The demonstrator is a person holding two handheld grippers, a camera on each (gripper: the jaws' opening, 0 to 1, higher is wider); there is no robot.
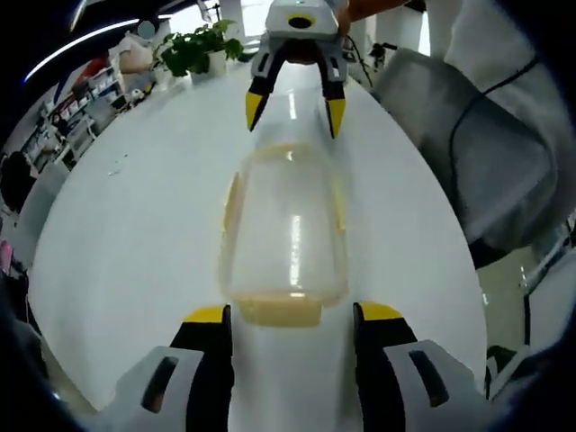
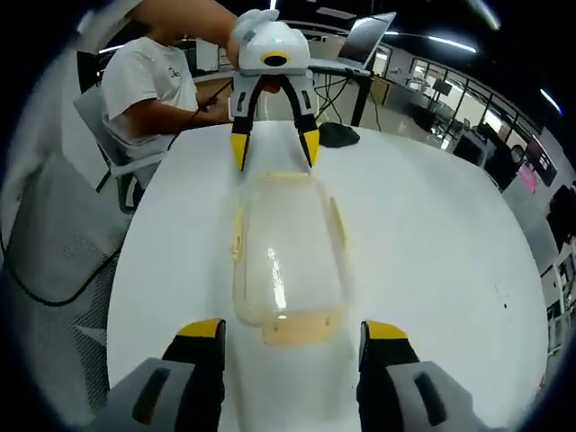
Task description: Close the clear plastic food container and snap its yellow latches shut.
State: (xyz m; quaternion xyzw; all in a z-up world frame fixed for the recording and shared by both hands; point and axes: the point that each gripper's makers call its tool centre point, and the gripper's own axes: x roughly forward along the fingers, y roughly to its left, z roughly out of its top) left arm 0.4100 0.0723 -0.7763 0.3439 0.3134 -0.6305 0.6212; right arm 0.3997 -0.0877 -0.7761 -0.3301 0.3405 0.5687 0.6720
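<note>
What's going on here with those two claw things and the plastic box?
A person holds a gripper in each hand, one at each end of a clear plastic food container lying on a white table. The left gripper and the right gripper face each other, both open, each near a yellow end latch. Neither touches the container yet. The lid appears to sit on top.

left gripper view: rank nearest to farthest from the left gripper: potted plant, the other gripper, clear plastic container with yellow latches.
1. Clear plastic food container with yellow latches: on the white table, its near end latch just ahead of the left gripper.
2. Right gripper: at the container's far end, open, facing back.
3. Green potted plant: far table edge, upper left.
</note>
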